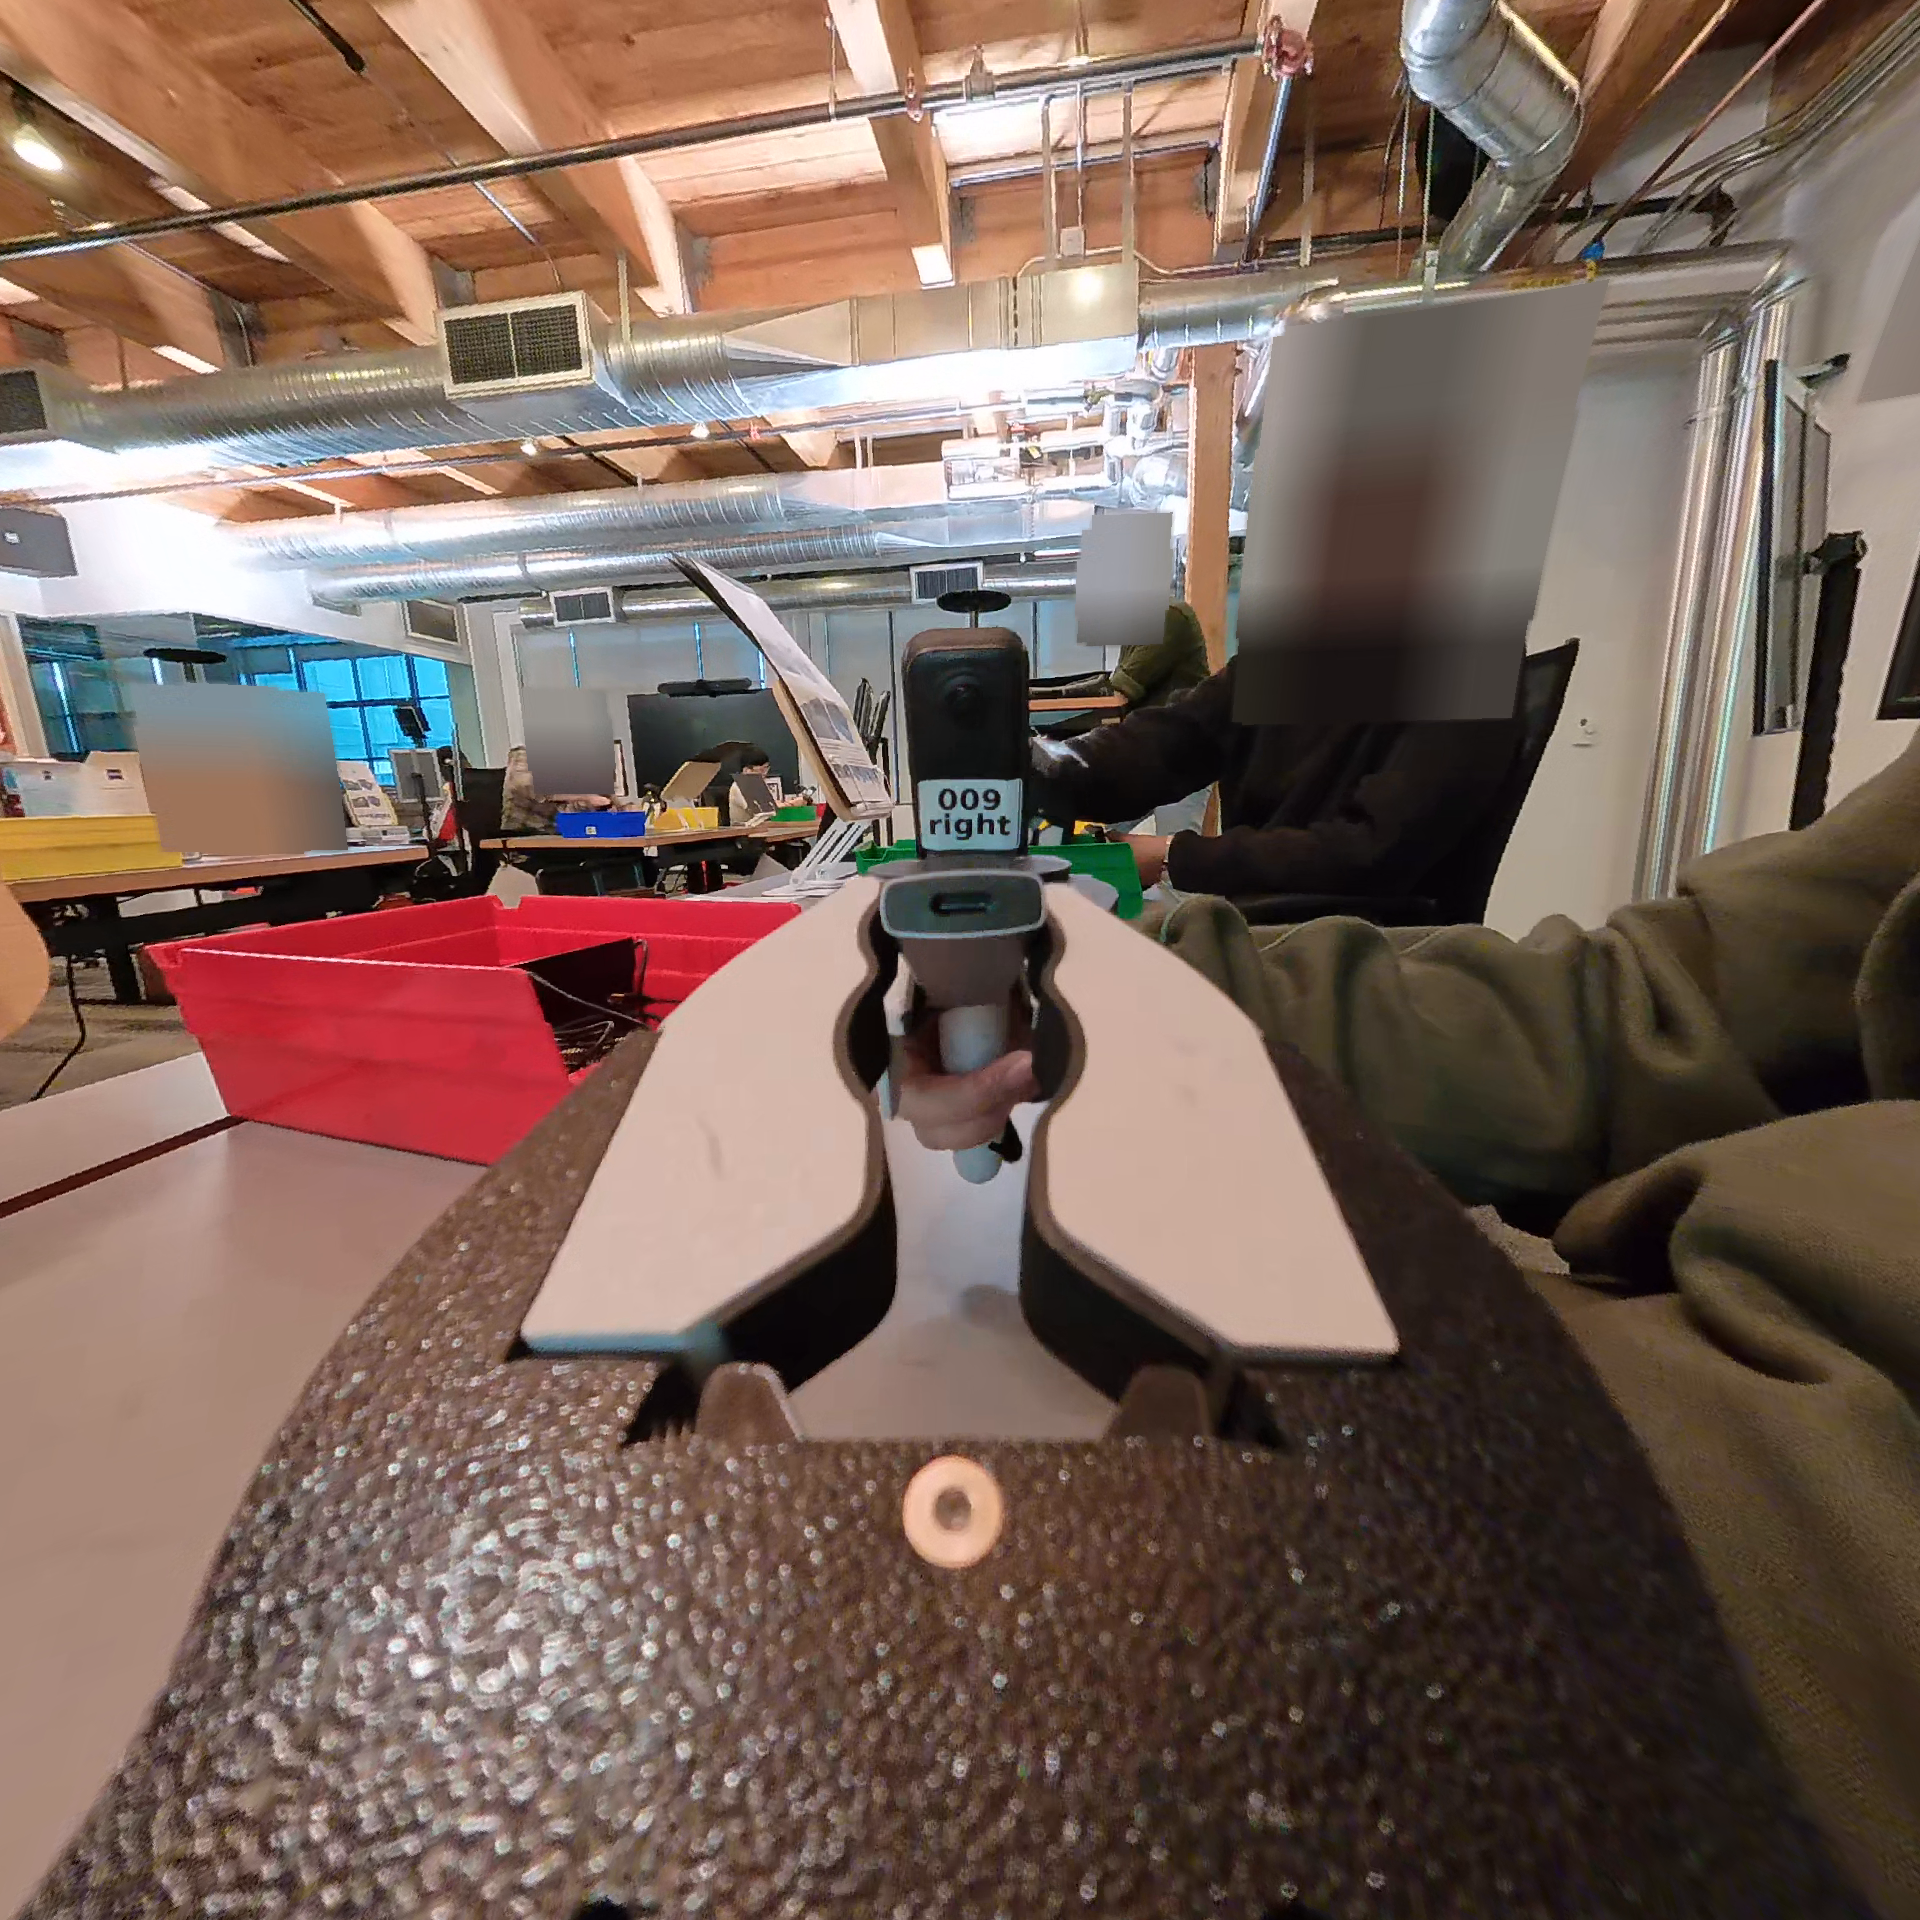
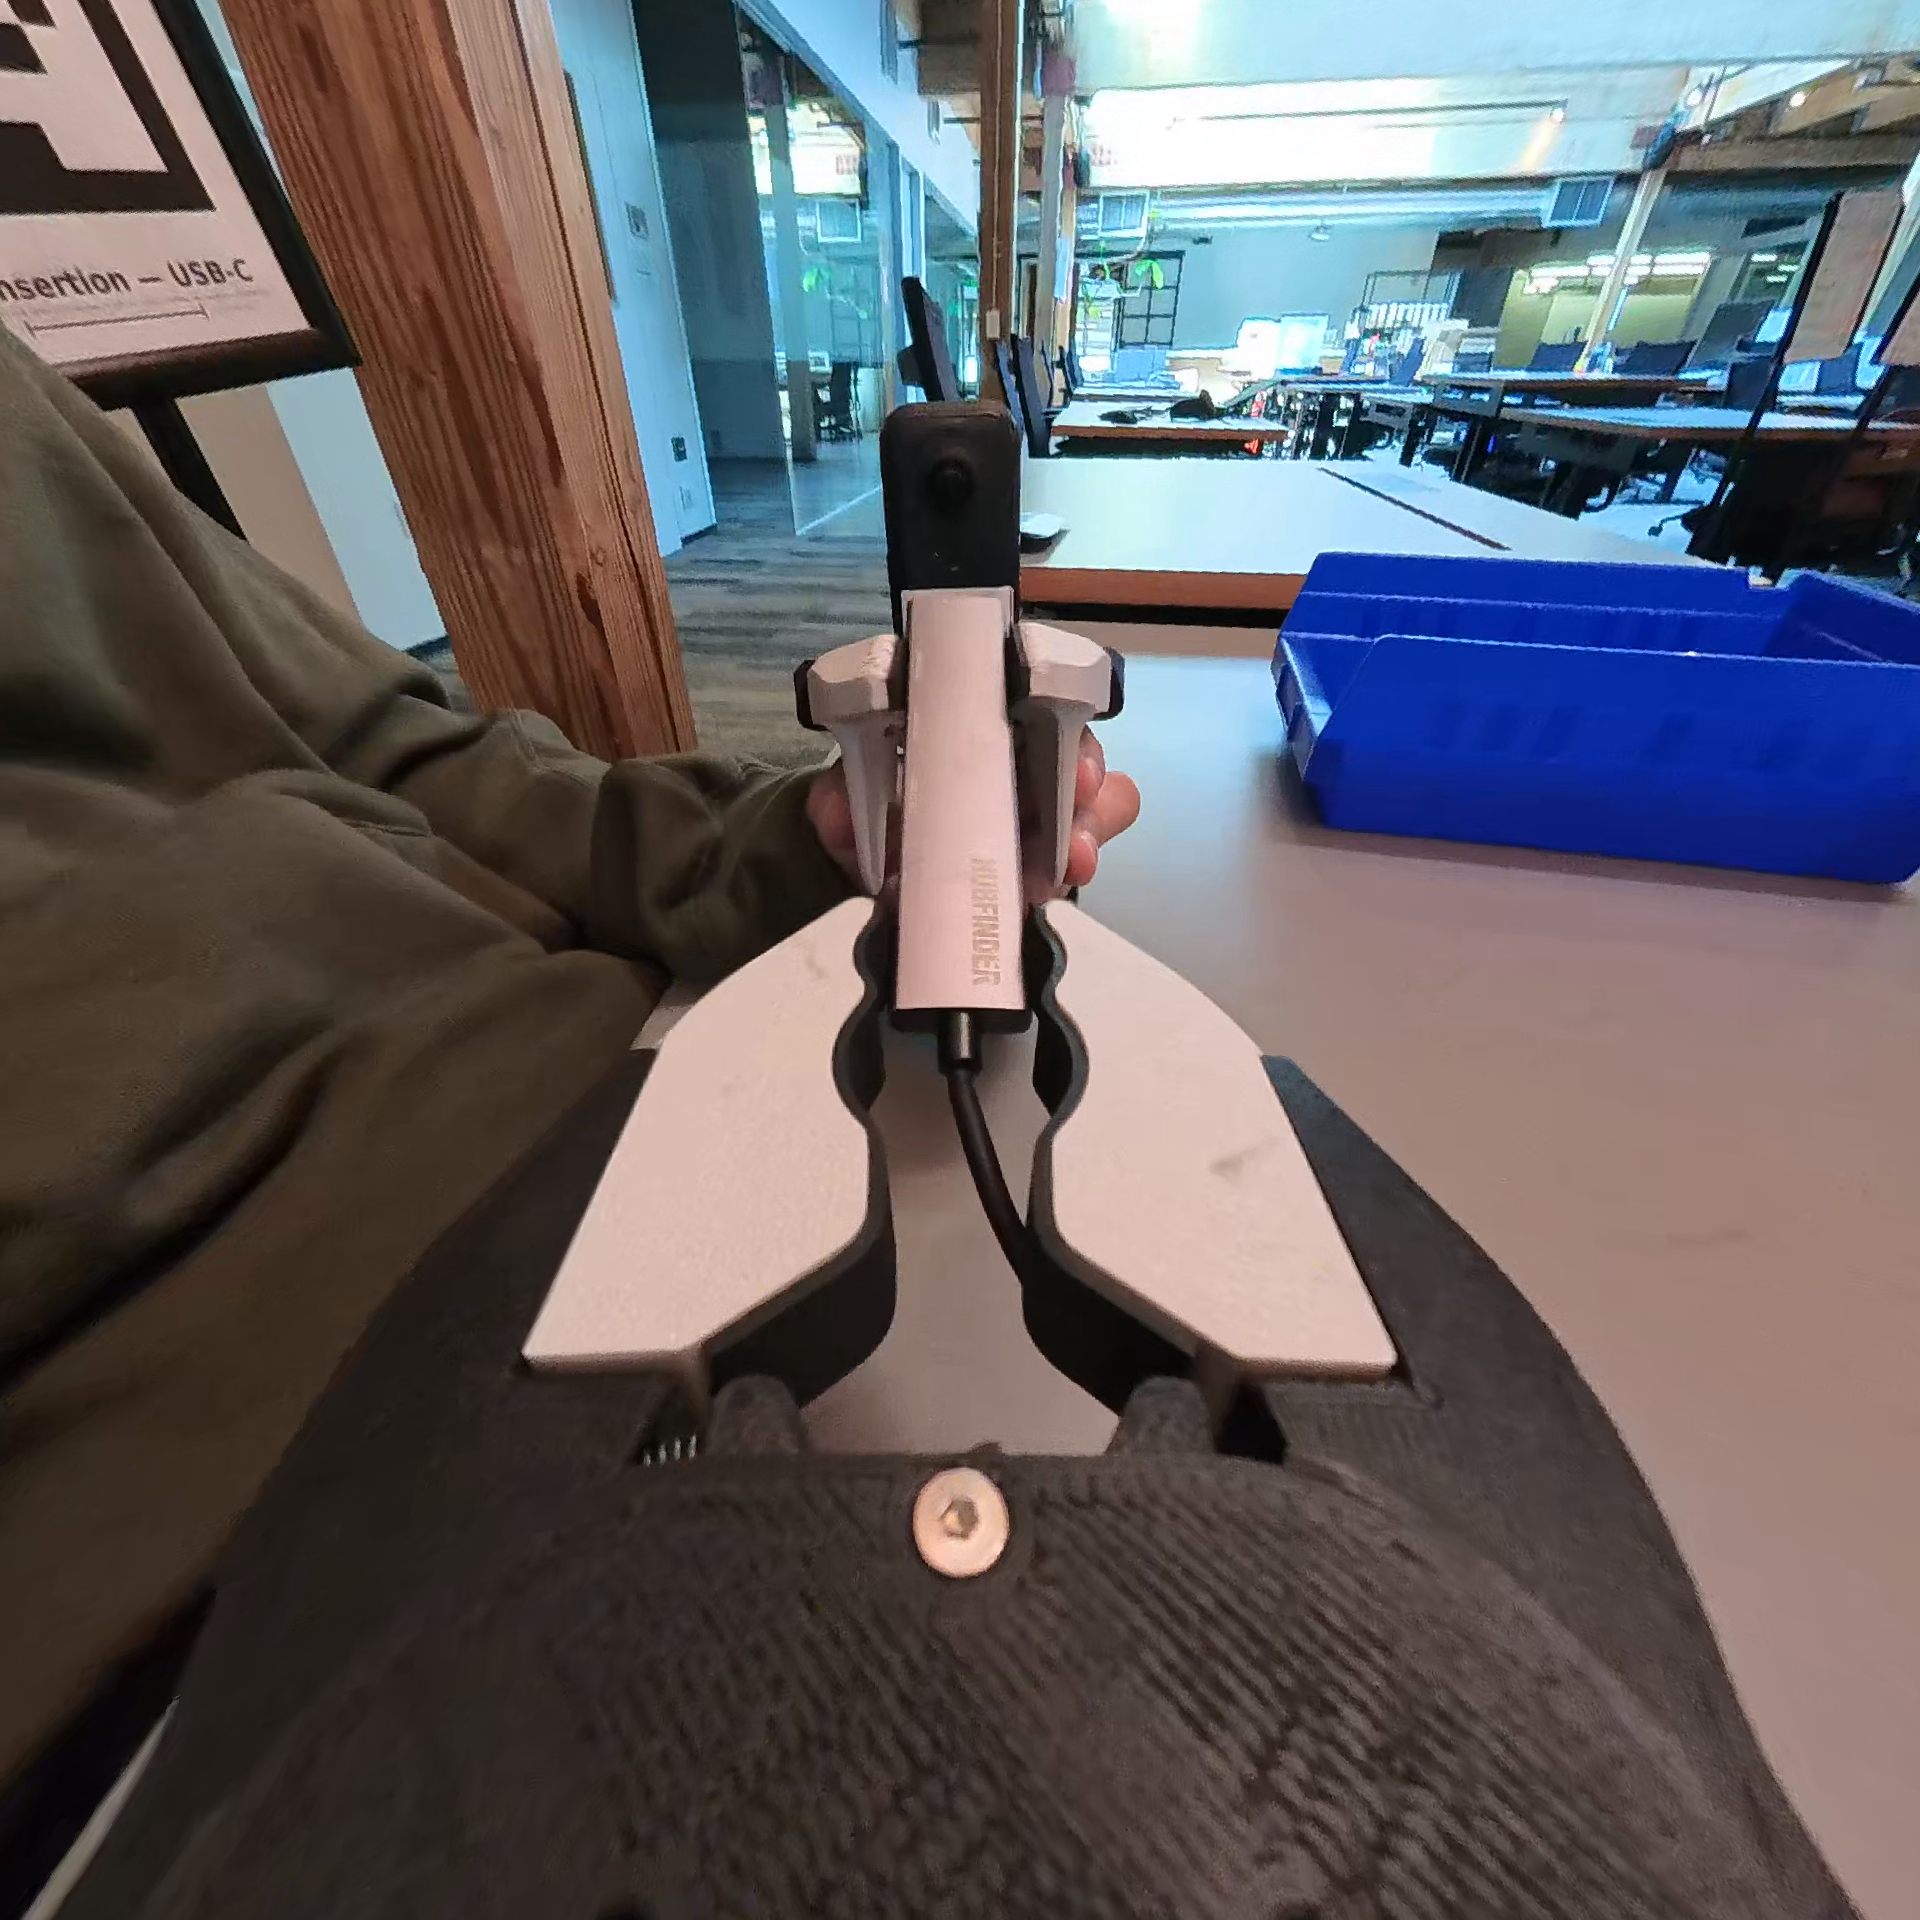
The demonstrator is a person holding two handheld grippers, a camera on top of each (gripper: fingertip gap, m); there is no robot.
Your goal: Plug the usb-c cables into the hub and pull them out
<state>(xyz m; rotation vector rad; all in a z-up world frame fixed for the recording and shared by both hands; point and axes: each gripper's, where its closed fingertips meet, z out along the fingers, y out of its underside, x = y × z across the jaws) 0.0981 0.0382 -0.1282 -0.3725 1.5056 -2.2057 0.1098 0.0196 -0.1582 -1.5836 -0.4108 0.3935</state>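
Crosswise, hub (image 2: 956, 831) between both tools, off-table.

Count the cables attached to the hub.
1: a black cable runs from the hub end held in the jaws of the right gripper. The port on the opposite end, at the left gripper, is empty. Any side ports are hidden.

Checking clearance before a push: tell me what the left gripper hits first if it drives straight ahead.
The hub, between the fingertips of the left gripper. Directly behind stands the right gripper, facing it and apparently holding the hub's other end, so a push would likely press the two together.
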